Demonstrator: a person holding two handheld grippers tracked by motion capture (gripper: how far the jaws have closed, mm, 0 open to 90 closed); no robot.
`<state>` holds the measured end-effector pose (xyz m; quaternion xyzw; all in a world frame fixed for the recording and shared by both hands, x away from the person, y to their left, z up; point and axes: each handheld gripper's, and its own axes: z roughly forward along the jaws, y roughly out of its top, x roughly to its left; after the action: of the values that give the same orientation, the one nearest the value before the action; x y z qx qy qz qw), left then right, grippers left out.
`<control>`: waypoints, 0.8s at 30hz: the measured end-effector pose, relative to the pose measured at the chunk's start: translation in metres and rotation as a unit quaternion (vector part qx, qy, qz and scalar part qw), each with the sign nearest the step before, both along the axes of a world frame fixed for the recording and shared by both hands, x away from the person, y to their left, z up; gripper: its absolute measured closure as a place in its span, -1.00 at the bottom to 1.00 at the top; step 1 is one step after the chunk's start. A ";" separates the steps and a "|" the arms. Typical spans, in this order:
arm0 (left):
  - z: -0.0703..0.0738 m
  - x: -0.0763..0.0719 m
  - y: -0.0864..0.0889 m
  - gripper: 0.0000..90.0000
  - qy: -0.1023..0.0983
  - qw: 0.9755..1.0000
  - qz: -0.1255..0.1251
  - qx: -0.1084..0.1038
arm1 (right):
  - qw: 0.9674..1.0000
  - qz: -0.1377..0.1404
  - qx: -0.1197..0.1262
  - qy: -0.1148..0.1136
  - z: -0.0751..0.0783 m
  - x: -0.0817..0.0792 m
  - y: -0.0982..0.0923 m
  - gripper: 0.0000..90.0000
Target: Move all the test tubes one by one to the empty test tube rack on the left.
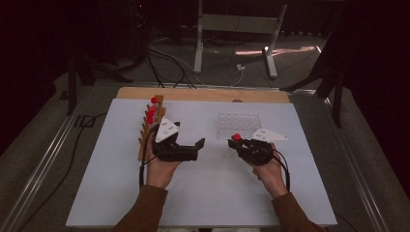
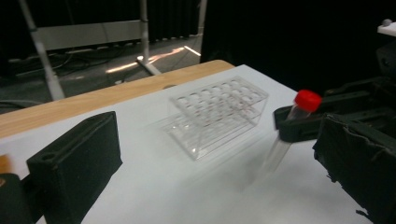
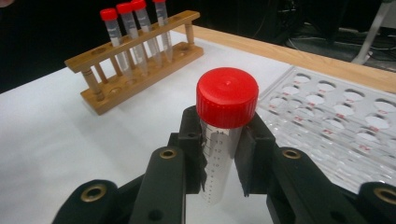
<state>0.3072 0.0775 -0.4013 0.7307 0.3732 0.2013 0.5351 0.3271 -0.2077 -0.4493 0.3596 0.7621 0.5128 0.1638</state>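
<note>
A clear tube with a red cap (image 3: 227,98) stands upright between the jaws of my right gripper (image 3: 222,140), which is shut on it just below the cap. In the high view the right gripper (image 1: 238,143) holds the tube (image 1: 237,137) right of the table's middle, in front of the clear plastic rack (image 1: 237,123). My left gripper (image 1: 188,141) is open beside the wooden rack (image 1: 150,126), nothing between its jaws. In the left gripper view the left gripper (image 2: 212,135) faces the clear rack (image 2: 219,114) and the held tube (image 2: 299,116).
The wooden rack (image 3: 135,60) holds several red-capped tubes (image 3: 123,32) at the left of the white table top (image 1: 203,193). The clear rack (image 3: 336,116) has many empty holes. Beyond the table's wooden far edge (image 1: 203,94) lie cables and stand legs on the floor.
</note>
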 end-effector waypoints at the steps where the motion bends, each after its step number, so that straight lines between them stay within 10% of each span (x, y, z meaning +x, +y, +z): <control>1: 0.000 0.001 -0.004 -0.97 0.000 1.000 -0.004 0.001 | 1.000 0.003 -0.002 0.000 0.000 0.000 0.001 0.65; 17: -0.011 0.009 -0.049 -0.84 0.014 0.999 -0.040 0.015 | 1.000 0.023 -0.018 0.009 -0.002 -0.004 0.014 0.65; 24: -0.018 0.010 -0.064 -0.26 0.021 0.996 -0.083 0.015 | 0.999 0.036 -0.027 0.014 -0.005 -0.006 0.021 0.65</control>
<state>0.3170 0.0135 -0.4196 0.7712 0.3190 0.1467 0.5310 0.3215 -0.1862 -0.4543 0.3345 0.7904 0.4923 0.1448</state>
